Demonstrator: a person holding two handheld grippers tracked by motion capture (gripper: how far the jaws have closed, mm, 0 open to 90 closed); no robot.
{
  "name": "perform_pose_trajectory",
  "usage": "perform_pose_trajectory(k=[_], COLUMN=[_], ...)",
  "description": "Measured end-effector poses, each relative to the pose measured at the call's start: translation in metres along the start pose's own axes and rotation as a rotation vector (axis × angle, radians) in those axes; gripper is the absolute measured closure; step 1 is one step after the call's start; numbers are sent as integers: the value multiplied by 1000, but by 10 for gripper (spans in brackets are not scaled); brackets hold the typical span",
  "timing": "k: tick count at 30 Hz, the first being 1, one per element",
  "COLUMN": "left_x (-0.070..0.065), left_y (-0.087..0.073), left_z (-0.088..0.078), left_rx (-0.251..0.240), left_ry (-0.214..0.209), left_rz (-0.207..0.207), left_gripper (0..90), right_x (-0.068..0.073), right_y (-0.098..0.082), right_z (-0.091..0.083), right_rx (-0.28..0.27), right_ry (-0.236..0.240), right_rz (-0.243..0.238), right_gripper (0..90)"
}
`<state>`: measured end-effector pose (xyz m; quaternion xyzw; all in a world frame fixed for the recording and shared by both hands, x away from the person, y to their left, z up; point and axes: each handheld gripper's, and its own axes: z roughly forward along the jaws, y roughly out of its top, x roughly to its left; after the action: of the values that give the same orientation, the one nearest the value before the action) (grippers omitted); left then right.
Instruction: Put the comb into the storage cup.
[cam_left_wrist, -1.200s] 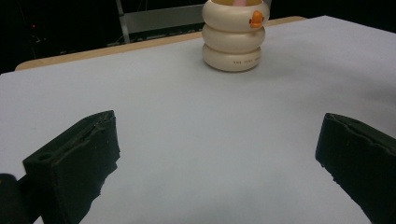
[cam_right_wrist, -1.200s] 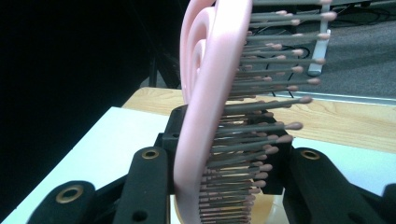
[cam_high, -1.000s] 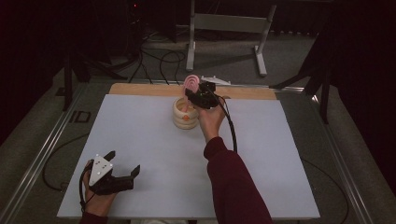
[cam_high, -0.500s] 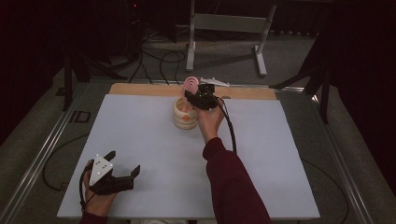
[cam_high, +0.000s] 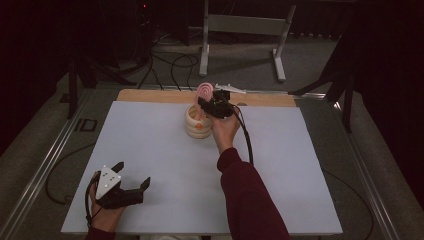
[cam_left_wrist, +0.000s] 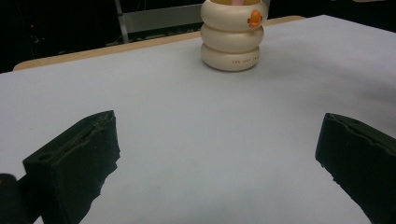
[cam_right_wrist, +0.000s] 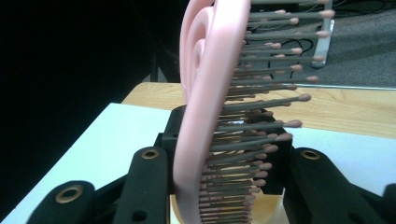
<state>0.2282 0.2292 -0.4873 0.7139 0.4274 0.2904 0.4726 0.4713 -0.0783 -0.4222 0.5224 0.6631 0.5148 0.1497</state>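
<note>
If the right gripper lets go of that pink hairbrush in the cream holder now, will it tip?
Probably: the pink hairbrush rises well above the cream holder, so it looks top-heavy. The right gripper grips bristles on one side, which likely flex.

A white table (cam_high: 150, 150) with a wooden far edge (cam_high: 150, 95); behind it, a grey metal stand (cam_high: 240, 25) and floor cables (cam_high: 165, 60).

A pink hairbrush (cam_right_wrist: 210, 93) stands upright in a cream ringed holder (cam_high: 197, 122) mid-table.

Left claw (cam_high: 131, 181) agape, low; right claw (cam_high: 209, 106) apparently clamped, arm outstretched.
</note>
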Motion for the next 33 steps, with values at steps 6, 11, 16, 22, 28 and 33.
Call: perform_pose_trajectory(k=[6,11,16,22,28,33], left_x=[0,-1,-1,-1,-1,-1], left_y=[0,0,0,0,0,0], left_z=[0,0,0,0,1,1], left_rx=[-3,-1,0,0,3,4], left_ry=[1,0,0,0,-1,-1], left_rz=[-1,0,1,2,4,4], left_gripper=[2,2,2,2,2,2], right_x=[-4,-9,-11,-14,-17,-20], right_y=[-1,-1,-2,-4,-4,-4], right_z=[-1,-1,-1,-1,-3,-3], right_rx=[1,2,5,10,11,13], right_ry=[2,2,5,-4,-11,-16], right_rz=[23,48,50,56,60,64], right_gripper=[634,631,628,627,628,627])
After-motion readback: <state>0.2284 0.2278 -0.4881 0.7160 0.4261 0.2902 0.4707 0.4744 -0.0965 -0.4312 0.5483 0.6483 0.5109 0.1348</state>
